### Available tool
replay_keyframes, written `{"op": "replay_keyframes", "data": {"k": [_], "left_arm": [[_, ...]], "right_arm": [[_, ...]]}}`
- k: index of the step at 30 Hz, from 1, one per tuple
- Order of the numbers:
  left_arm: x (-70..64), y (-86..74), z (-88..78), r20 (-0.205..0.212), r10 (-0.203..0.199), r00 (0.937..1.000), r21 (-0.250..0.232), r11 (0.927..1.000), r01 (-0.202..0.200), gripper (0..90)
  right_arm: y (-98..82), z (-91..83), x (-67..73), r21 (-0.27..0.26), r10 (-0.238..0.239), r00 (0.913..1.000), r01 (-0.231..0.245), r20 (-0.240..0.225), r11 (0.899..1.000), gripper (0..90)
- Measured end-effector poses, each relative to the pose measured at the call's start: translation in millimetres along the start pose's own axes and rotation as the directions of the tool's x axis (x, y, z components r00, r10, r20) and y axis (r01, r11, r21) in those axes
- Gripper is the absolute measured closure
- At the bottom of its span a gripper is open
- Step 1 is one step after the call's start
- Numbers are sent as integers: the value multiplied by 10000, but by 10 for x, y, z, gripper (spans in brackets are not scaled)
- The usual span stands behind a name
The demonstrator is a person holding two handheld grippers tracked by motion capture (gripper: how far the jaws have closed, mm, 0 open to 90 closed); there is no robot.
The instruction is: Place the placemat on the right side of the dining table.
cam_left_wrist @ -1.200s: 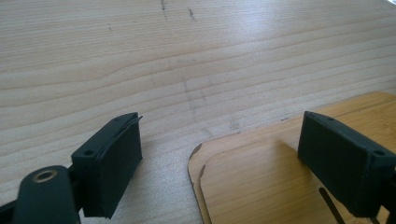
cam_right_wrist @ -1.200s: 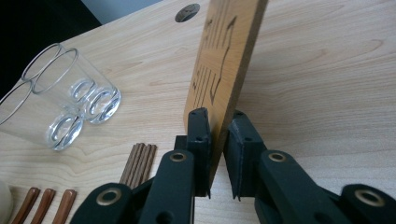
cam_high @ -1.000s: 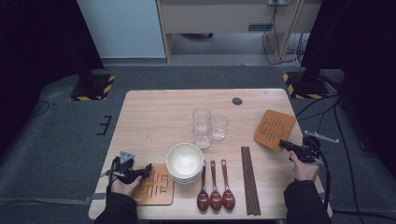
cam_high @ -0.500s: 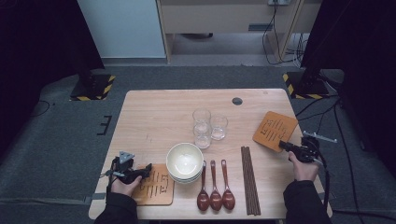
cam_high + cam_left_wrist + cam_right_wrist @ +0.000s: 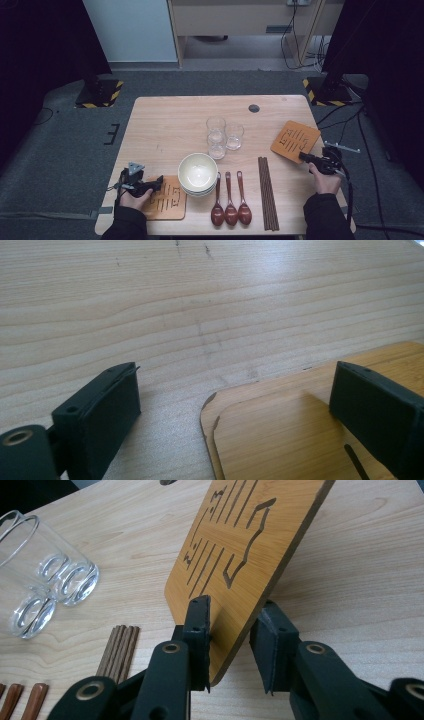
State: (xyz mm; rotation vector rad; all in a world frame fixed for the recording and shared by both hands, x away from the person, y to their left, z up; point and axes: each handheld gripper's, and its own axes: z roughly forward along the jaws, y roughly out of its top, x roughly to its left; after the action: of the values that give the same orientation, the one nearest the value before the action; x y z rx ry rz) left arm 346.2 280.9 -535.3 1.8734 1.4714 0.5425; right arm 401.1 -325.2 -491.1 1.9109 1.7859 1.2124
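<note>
- A light wooden worktop [image 5: 170,120] is seen from above, and all the things are laid on it.
- A stack of cream bowls [image 5: 198,173] is placed near the front edge, in the middle.
- Two bamboo coasters with cut-out lines are seen: the left coaster [image 5: 166,197] lies flat at the front left, just beside the bowls, and the right coaster [image 5: 295,141] is found at the right edge.
- Three clear glasses [image 5: 221,136] are grouped behind the bowls.
- A bundle of dark chopsticks [image 5: 267,192] is laid between three brown spoons [image 5: 230,207] and the right hand.
- The left hand-held gripper [image 5: 156,181] is kept wide open. In the left gripper view one jaw is over the bare wood and the other over the left coaster [image 5: 280,440], and nothing is gripped.
- In the right gripper view the right hand-held gripper [image 5: 232,637] has the right coaster [image 5: 240,550] between its jaws, tilted up on its edge. One jaw is touching the coaster and the other is standing a little apart, as the jaws have just been opening.
</note>
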Motion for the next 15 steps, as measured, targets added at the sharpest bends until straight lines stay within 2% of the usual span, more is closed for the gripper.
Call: {"op": "replay_keyframes", "data": {"k": [6, 15], "left_arm": [[-6, 1, 5, -1, -10, 10000, 37, 10000, 10, 26], [-8, 1, 7, -39, -29, 10000, 64, 10000, 29, 11]], "right_arm": [[-9, 19, -20, 166, 50, 9999, -52, 147, 9998, 679], [-21, 80, -41, 456, -165, 9988, 144, 460, 9989, 631]]}}
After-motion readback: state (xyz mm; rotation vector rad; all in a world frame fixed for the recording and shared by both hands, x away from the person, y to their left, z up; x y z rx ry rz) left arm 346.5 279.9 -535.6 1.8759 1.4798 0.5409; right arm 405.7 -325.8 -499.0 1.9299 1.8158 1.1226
